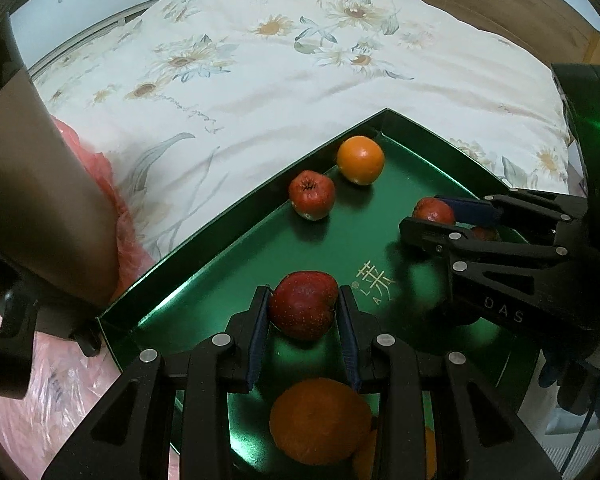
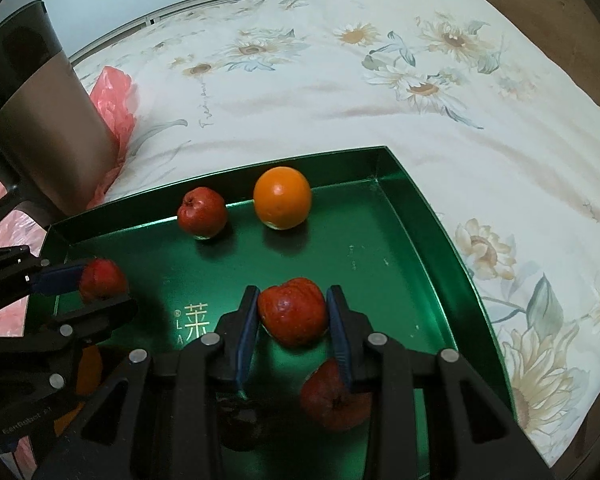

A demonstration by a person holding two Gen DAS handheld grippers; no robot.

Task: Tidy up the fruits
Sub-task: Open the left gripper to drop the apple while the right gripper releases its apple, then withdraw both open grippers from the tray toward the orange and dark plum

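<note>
We see a green tray (image 1: 228, 240) lying on a flowered quilt (image 1: 300, 60), with fruit spread over its floor.

Our left gripper (image 1: 303, 312) is clamped on a red apple (image 1: 303, 310); the blue pads (image 1: 258, 344) press on both its sides, low over the tray's near end. Just under the fingers, closer to the camera, lies an orange (image 1: 320, 420).

In the right wrist view our right gripper (image 2: 292, 312) is closed on a second apple (image 2: 293, 311), pads tight against its flanks, above the gold lettering (image 2: 194, 320) on the tray floor. Below its right finger a third apple (image 2: 334, 400) lies on the tray, partly hidden by the finger. Whether the two held apples rest on the tray floor or hang just above it we cannot tell.

At the far wall of the tray a fourth apple (image 2: 202, 212) sits beside a far orange (image 2: 282, 197), the two close but apart. Both are well clear of the grippers.

Left of the tray stands a brown and black bin (image 2: 40, 120), with pink plastic (image 2: 114, 100) crumpled between it and the quilt.
</note>
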